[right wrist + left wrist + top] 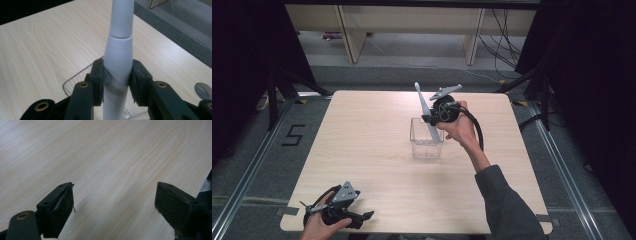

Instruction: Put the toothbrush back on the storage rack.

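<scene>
A clear plastic box (426, 145) stands at the middle of the light wooden table (362, 145). A long white-grey toothbrush (424, 107) leans in it, lower end inside, head up and to the far left. My right gripper (432, 119) is shut on the toothbrush handle (117, 62) just above the box rim (75, 78). At the table's near-left corner, my left gripper (367, 216) sits low in a hand, jaws wide open, with bare wood between its pads (66, 206).
The table's front edge is right by the left gripper. Grey floor with rails surrounds the table. A wooden bench (412, 25) and cables (507, 45) stand beyond the far edge. A metal disc (203, 90) lies on the table near the right gripper.
</scene>
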Available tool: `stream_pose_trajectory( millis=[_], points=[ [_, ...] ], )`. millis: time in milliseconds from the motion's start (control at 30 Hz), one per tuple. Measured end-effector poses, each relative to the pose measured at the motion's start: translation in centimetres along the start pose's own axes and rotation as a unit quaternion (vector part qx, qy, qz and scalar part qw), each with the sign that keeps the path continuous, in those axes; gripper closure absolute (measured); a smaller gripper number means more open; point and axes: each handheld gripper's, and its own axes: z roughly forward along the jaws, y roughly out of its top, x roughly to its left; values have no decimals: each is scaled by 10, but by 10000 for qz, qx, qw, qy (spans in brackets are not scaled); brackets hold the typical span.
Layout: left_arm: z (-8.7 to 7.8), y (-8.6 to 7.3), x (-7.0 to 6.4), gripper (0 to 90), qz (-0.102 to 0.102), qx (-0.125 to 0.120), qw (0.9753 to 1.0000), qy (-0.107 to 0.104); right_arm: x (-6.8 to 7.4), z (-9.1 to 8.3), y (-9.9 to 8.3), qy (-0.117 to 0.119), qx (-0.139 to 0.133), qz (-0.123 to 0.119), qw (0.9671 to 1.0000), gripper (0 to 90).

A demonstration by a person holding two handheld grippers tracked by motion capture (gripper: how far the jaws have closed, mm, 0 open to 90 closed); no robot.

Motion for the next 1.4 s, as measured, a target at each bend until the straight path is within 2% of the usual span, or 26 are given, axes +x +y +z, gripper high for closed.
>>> stream_pose_trajectory(
  millis=[33, 133, 167, 200, 367, 467, 500, 600, 633, 667, 700, 767, 800, 867, 900, 933, 1000, 1033, 1067, 1133, 1200, 1233, 1300, 1333, 1367, 1400],
  points=[
    [0, 0, 0, 152, 12, 4, 10000, 11, 0, 3, -1, -27, -77, -27, 10000, 673],
    [0, 0, 0, 152, -1, -8, 10000, -27, -2, 9, -3, -26, 1, -54, 10000, 673],
    [0, 0, 0, 152, 15, 9, 10000, -9, -2, 10, -4, 21, 87, 24, 10000, 673],
    [0, 0, 0, 152, 25, 23, 10000, 5, -2, 12, -5, 5, 36, 24, 10000, 673],
    [0, 0, 0, 152, 11, 7, 10000, 6, -4, 18, -9, 30, 254, 76, 9996, 673],
    [1, -1, 0, 152, 6, -12, 10000, -27, -4, 24, -11, -30, 263, 75, 9996, 673],
    [0, -1, 0, 152, 5, -20, 10000, -54, -4, 24, -11, 4, 385, 88, 9992, 673],
    [-1, 0, 0, 152, 13, 9, 10000, -22, -2, 31, -13, -45, 451, -21, 9990, 673],
    [0, -1, -1, 152, -64, -61, 10000, -39, 0, 31, -12, -40, 582, 134, 9982, 673],
    [-1, 0, 0, 152, 23, 23, 10000, 16, -1, 35, -13, -88, 482, -16, 9988, 673],
    [-1, 0, 1, 152, 13, 28, 10000, 20, -1, 34, -12, -42, 604, 88, 9981, 673],
    [-1, -1, 0, 152, 6, 17, 10000, 21, -1, 37, -13, -63, 659, 54, 9978, 672],
    [-1, 0, 0, 152, 12, 13, 10000, 21, 0, 39, -14, -66, 638, 159, 9978, 673],
    [-1, 0, 0, 152, 15, 10, 10000, 13, -2, 41, -14, -40, 713, 97, 9974, 673],
    [-1, -1, 0, 151, 18, 14, 10000, 13, -3, 44, -16, -65, 652, -8, 9979, 673],
    [-1, -1, 0, 152, 19, 22, 10000, 23, -1, 43, -15, -41, 755, 123, 9971, 673],
    [-1, -1, 0, 152, 20, 23, 10000, 24, -3, 46, -16, -1, 771, -10, 9970, 673],
    [-1, -1, 0, 152, 18, 24, 10000, 24, 0, 46, -16, -40, 904, 281, 9955, 673],
    [-1, -1, 0, 152, 21, 25, 10000, 24, 1, 45, -16, -93, 988, 318, 9946, 672],
    [-1, -1, 0, 151, 22, 22, 10000, 14, 1, 47, -16, 30, 1014, 347, 9942, 672],
    [-2, -1, 1, 151, 41, 27, 10000, 22, 2, 49, -17, -35, 1103, 338, 9933, 673],
    [-2, -1, 0, 152, 13, 11, 10000, 24, 1, 51, -18, -50, 1121, 237, 9934, 672],
    [-1, -1, 1, 152, 12, 18, 10000, 24, 3, 53, -17, 54, 1166, 348, 9925, 672],
    [-1, -1, 0, 152, 24, 25, 10000, 20, 3, 53, -17, 112, 1143, 319, 9929, 671],
    [-1, -1, 0, 151, 17, 21, 10000, 6, 1, 56, -17, 70, 1030, 124, 9946, 671],
    [-1, -1, 0, 152, 20, 24, 10000, 8, 1, 56, -17, 63, 1073, 122, 9941, 671]
  ],
)
